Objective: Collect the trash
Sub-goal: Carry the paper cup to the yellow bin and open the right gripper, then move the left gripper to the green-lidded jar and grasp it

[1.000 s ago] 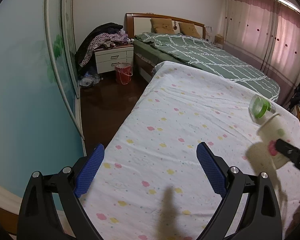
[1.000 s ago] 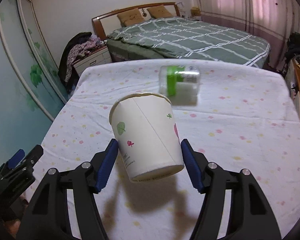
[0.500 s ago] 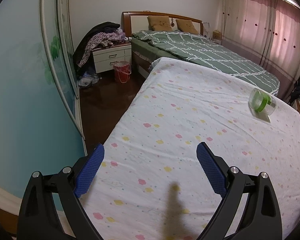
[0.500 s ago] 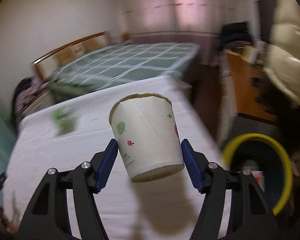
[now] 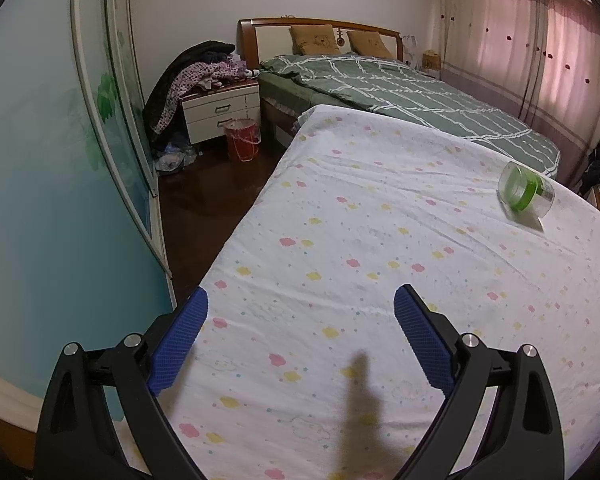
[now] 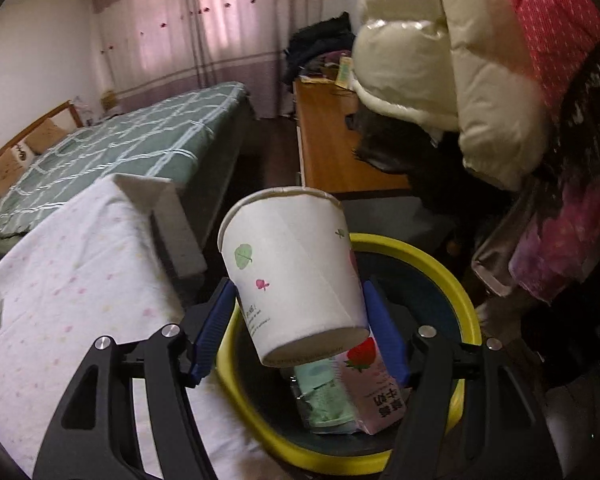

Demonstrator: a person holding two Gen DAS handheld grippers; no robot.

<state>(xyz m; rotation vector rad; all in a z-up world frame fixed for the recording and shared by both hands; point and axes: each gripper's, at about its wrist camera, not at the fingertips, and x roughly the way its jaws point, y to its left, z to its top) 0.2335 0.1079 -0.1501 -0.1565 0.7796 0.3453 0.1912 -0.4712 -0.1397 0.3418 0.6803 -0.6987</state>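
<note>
While your right gripper (image 6: 300, 320) pinches the paper cup (image 6: 292, 272) between its blue pads, tilted above the yellow-rimmed bin (image 6: 456, 292), your left gripper (image 5: 300, 316) hangs spread over the flowered sheet (image 5: 380, 240), the clear jar (image 5: 526, 194) lying well beyond it.

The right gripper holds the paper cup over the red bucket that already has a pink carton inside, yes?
Not quite: the right gripper holds the paper cup over a yellow-rimmed bin, not a red bucket. The right wrist view shows this. The pink carton is indeed inside.
</note>
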